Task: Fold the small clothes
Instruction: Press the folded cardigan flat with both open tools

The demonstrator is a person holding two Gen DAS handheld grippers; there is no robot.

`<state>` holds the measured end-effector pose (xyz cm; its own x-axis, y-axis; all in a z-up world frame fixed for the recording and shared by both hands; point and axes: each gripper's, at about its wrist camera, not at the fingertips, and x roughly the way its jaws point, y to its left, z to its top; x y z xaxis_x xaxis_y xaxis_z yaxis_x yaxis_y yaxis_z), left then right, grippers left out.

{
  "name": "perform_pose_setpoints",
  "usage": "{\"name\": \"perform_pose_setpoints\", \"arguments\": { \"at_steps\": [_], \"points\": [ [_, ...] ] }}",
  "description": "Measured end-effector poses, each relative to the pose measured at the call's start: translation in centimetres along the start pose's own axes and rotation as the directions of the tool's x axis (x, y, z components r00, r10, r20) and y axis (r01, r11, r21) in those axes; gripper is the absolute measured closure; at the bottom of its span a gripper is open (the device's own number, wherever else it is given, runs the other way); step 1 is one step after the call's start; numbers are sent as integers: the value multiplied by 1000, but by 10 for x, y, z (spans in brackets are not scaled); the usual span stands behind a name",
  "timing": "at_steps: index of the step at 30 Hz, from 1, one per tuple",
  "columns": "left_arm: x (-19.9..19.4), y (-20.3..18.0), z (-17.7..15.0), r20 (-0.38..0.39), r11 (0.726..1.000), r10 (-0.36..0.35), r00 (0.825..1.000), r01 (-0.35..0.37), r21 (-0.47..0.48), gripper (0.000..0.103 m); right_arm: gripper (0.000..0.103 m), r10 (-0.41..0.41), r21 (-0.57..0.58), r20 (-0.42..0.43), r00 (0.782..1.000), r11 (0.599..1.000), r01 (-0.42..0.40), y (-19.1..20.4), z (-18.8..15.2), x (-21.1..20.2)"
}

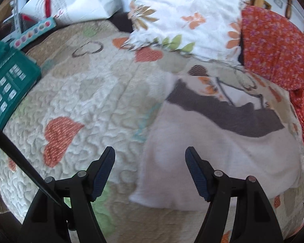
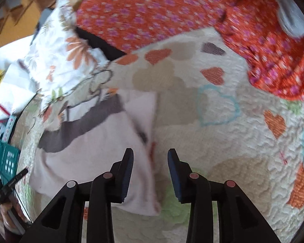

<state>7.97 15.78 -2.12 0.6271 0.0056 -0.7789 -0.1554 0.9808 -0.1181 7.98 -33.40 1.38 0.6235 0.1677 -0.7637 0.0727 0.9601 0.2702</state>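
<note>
Where quilt spreads, white garment, teal basket apart.

Soft matt garment, puckered quilt

Garment: small, pale pinkish-white w/ dark grey-brown band across far part. Lies flat on heart-print quilt, partly folded, a flap turned over on right side. Far edge near floral pillow.

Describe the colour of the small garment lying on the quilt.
The small garment is pale pinkish-white with a dark grey-brown band across it, clearest in the left wrist view.
</note>
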Motion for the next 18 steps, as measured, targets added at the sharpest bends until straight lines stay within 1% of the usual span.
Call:
{"name": "perform_pose_setpoints", "arguments": {
  "at_steps": [3, 6, 11, 15, 18],
  "points": [
    [0, -17, -1, 3, 999, -31, 1000, 30, 27, 32, 65, 19, -86, -5, 1000, 996, -20, 29, -5, 6],
    [9, -29, -2, -29, 997, -64, 998, 66, 39, 32, 65, 16, -157, -32, 999, 987, -21, 51, -14, 18],
    [22, -49, -9, -88, 993, -95, 992, 101, 59, 32, 65, -1, -223, -95, 995, 975, -21, 75, -24, 47],
    [33, -63, -18, -133, 990, -84, 988, 98, 99, 32, 65, -23, -233, -143, 989, 973, -11, 77, -30, 68],
    [39, -68, -24, -152, 989, -61, 987, 81, 128, 32, 61, -27, -226, -173, 984, 974, -13, 75, -34, 78]
  ]
}}
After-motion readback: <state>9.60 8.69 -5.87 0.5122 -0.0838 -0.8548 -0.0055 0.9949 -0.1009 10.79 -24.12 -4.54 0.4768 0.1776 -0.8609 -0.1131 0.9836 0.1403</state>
